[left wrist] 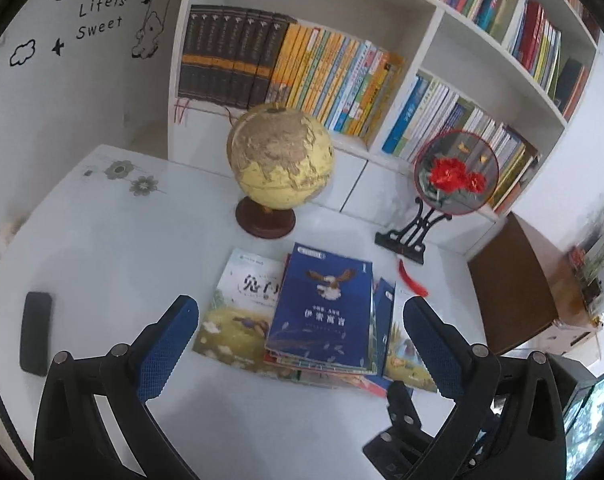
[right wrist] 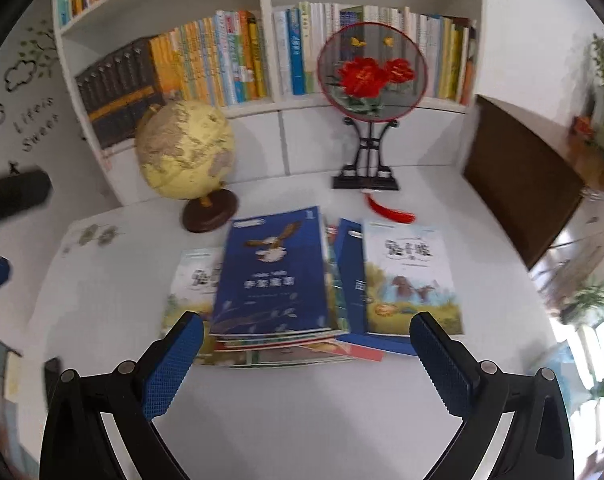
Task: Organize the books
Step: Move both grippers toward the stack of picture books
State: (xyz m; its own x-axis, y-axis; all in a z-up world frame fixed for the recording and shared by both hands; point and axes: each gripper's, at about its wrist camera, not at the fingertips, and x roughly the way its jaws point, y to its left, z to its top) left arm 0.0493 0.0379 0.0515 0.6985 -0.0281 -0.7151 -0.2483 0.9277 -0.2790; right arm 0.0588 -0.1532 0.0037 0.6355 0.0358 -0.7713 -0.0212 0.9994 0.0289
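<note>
Both tools are hanging wide apart and holding nothing: the left tool (left wrist: 302, 328) and the right tool (right wrist: 306, 354) are each framing the loose pile of books (left wrist: 321, 320) lying flat at the centre of the white worktop (left wrist: 102, 248). On top is lying a blue book with an eagle on its cover (right wrist: 272, 272), with pale picture books fanning out beneath it toward nine o'clock and three o'clock, among them a rabbit-cover book (right wrist: 411, 280) at the pile's three o'clock side. The step in hand is probably squaring up or lifting that pile, and doing it well likely means closing on the near edges of the whole stack from both sides, keeping the thin covers level so that the lower books are not sliding out, and steering wide of the ornaments behind. At eleven o'clock of the pile a yellow globe (left wrist: 280, 160) is standing on a dark round base; at one o'clock a round embroidered fan (left wrist: 455, 172) is sitting upright on a black stand, its red tassel (left wrist: 411, 282) trailing near the books. A dark phone-like slab (left wrist: 36, 332) is resting at nine o'clock. Behind, a white bookshelf (left wrist: 433, 24) is already carrying upright rows, and a wall decal (left wrist: 100, 16) is reading "Life is Sweet".
</note>
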